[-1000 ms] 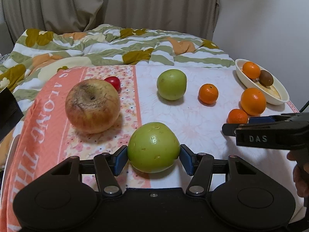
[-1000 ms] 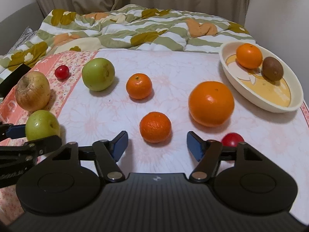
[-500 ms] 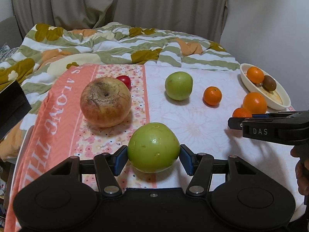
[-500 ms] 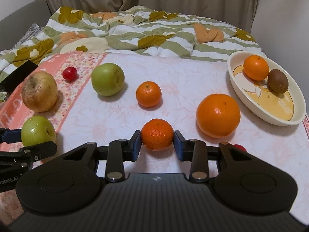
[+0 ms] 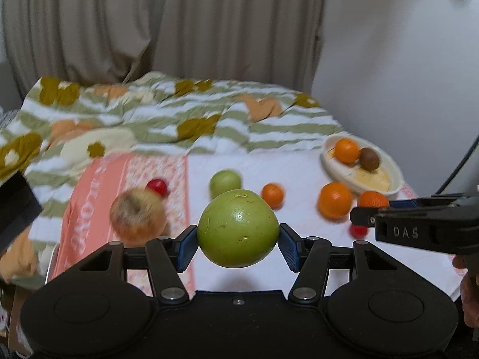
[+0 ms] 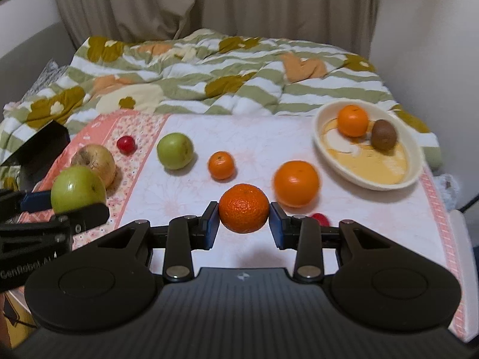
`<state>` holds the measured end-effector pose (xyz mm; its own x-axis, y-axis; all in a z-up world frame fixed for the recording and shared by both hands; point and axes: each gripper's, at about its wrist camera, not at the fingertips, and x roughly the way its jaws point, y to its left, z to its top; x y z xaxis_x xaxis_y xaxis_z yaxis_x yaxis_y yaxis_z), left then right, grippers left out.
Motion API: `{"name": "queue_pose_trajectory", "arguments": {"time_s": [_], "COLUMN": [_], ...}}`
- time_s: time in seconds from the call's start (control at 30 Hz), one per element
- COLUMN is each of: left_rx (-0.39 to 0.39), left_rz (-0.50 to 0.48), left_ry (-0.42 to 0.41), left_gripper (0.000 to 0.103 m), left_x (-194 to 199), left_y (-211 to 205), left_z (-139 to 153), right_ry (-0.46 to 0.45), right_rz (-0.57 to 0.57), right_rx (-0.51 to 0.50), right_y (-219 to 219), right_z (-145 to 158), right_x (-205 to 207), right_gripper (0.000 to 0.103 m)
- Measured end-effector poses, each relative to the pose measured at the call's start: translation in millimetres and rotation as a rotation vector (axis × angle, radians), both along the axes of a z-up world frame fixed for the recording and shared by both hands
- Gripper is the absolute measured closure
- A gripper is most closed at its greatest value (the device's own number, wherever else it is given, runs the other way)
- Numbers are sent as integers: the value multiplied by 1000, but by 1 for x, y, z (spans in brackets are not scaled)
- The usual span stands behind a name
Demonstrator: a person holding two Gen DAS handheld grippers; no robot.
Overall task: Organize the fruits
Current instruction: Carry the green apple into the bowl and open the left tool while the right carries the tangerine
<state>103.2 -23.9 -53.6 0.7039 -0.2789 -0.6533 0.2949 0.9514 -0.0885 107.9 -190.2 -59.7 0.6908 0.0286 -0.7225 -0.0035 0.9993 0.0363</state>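
My left gripper (image 5: 238,243) is shut on a green apple (image 5: 238,228) and holds it above the cloth. The same apple (image 6: 78,190) shows at the left edge of the right wrist view. My right gripper (image 6: 244,226) is shut on a mandarin (image 6: 244,208), lifted off the table. On the table lie a second green apple (image 6: 175,151), a brownish apple (image 6: 94,163), a small mandarin (image 6: 221,165), a large orange (image 6: 296,184) and two small red fruits (image 6: 125,144) (image 6: 320,218). A cream oval bowl (image 6: 329,152) at the far right holds an orange (image 6: 352,120) and a kiwi (image 6: 384,134).
A striped flowered quilt (image 6: 227,80) lies bunched behind the table, with curtains (image 6: 209,3) beyond. A dark box (image 6: 39,145) sits off the table's left side. A white wall (image 6: 431,30) closes the right. The person's hand (image 5: 470,293) shows at the right edge.
The right gripper closed on the mandarin and lifted it. The left gripper rose with the green apple; the table now appears lower and farther in both views.
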Motion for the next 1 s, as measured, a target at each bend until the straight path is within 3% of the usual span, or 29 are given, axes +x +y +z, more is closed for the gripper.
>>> {"name": "queue_pose_trajectory", "arguments": {"time_s": [0.2, 0.43, 0.73, 1.0], "left_rx": [11, 9, -2, 30], "left_rz": [-74, -92, -34, 4], "left_ry": [-52, -74, -61, -16], "left_gripper": [41, 41, 41, 41], "left_x": [-2, 1, 26, 68], "left_y": [-35, -94, -171, -226], "left_z": [25, 37, 36, 16], "right_ry": [-20, -33, -35, -20], "right_rz": [-50, -65, -7, 42], "right_rx": [-6, -9, -4, 8], "right_y": [-38, -101, -184, -241], "right_z": [28, 44, 40, 27], "right_x": [-21, -28, -3, 44], "right_gripper": [52, 52, 52, 52]}}
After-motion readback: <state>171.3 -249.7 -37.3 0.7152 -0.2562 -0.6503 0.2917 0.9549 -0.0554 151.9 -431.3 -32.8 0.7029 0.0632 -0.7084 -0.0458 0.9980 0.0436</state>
